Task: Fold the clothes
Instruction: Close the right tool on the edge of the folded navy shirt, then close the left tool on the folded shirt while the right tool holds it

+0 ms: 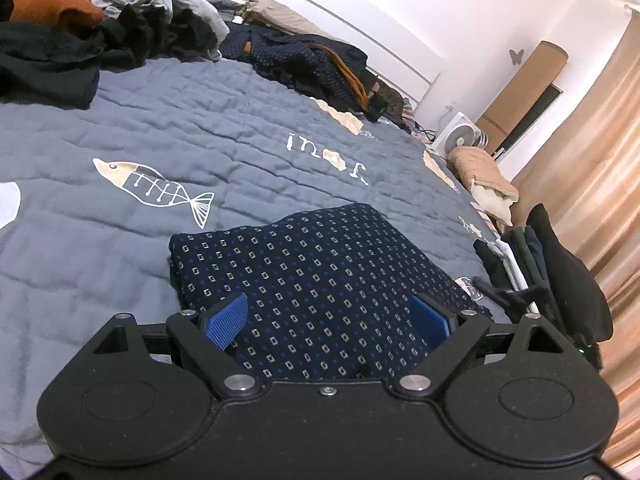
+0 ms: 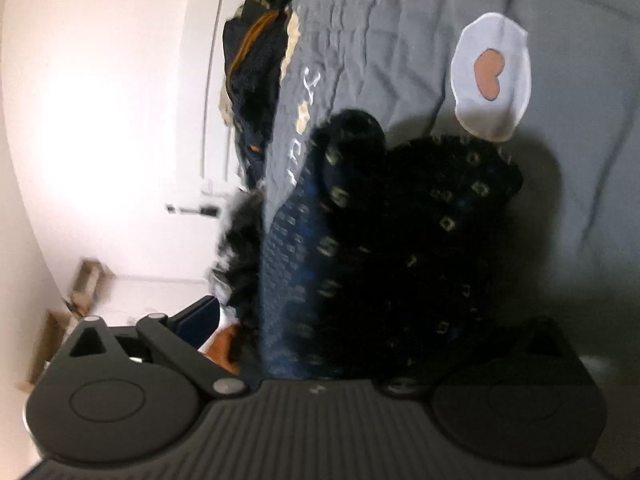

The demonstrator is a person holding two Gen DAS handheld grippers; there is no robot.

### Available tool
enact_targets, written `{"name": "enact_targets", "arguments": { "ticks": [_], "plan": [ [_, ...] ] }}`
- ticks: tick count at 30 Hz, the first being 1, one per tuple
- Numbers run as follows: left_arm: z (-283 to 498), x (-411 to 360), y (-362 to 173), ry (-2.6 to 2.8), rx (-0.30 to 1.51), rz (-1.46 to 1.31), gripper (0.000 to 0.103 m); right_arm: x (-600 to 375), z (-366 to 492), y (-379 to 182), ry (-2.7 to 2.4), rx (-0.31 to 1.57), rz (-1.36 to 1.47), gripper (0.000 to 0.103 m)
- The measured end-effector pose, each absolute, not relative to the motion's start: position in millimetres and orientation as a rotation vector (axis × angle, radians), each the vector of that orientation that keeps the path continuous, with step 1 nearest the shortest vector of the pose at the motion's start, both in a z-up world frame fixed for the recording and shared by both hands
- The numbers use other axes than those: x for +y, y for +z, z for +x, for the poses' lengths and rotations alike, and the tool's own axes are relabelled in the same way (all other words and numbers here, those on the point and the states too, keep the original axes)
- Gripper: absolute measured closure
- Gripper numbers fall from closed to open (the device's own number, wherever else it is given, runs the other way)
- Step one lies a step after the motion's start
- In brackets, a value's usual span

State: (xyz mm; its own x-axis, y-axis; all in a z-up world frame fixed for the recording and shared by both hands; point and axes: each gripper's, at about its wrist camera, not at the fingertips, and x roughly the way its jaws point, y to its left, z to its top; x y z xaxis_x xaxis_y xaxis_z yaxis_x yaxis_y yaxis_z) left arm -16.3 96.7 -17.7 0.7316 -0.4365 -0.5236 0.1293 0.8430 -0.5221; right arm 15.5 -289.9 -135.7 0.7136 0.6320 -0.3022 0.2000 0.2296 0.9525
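Note:
A folded navy garment (image 1: 316,276) with a small square pattern lies on the grey quilt (image 1: 120,128) just ahead of me. My left gripper (image 1: 328,318) is open. Its blue pads (image 1: 226,320) stand wide apart over the garment's near edge. In the right wrist view, which is rolled sideways and blurred, the same navy garment (image 2: 400,240) fills the space ahead of my right gripper (image 2: 328,316). The left finger (image 2: 196,316) stands far out, clear of the cloth. The other finger is hidden under the fabric.
Unfolded clothes (image 1: 80,32) in orange, grey and black are heaped at the far left. Another navy dotted garment (image 1: 316,64) lies by the white headboard. Folded clothes (image 1: 516,256) are stacked at the bed's right edge. A fan (image 1: 460,136) and curtains (image 1: 600,168) stand beyond.

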Motion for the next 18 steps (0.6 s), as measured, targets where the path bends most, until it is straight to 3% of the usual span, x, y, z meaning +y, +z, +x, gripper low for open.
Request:
{"name": "enact_targets", "arguments": {
  "ticks": [2,6,7,13,18],
  "plan": [
    [-16.3,95.9,-15.6,-0.324,0.678,-0.473,0.015,-288.1,20.4,-145.0,0.283,0.812,1.351,0.013],
    [-15.7,95.5,-13.6,-0.324,0.671,-0.457,0.015,-286.6,22.5,-147.9,0.265,0.843,1.331,0.054],
    [-15.0,95.3,-13.5,-0.324,0.67,-0.454,0.015,-286.8,20.8,-148.4,0.269,0.836,1.333,0.058],
    [-13.8,96.2,-12.7,-0.308,0.68,-0.426,0.015,-284.4,15.6,-151.4,0.268,0.806,1.334,0.061],
    [-16.6,95.0,-2.6,-0.326,0.645,-0.32,0.007,-282.9,28.2,-150.7,0.266,0.795,1.325,0.061]
  ]
}}
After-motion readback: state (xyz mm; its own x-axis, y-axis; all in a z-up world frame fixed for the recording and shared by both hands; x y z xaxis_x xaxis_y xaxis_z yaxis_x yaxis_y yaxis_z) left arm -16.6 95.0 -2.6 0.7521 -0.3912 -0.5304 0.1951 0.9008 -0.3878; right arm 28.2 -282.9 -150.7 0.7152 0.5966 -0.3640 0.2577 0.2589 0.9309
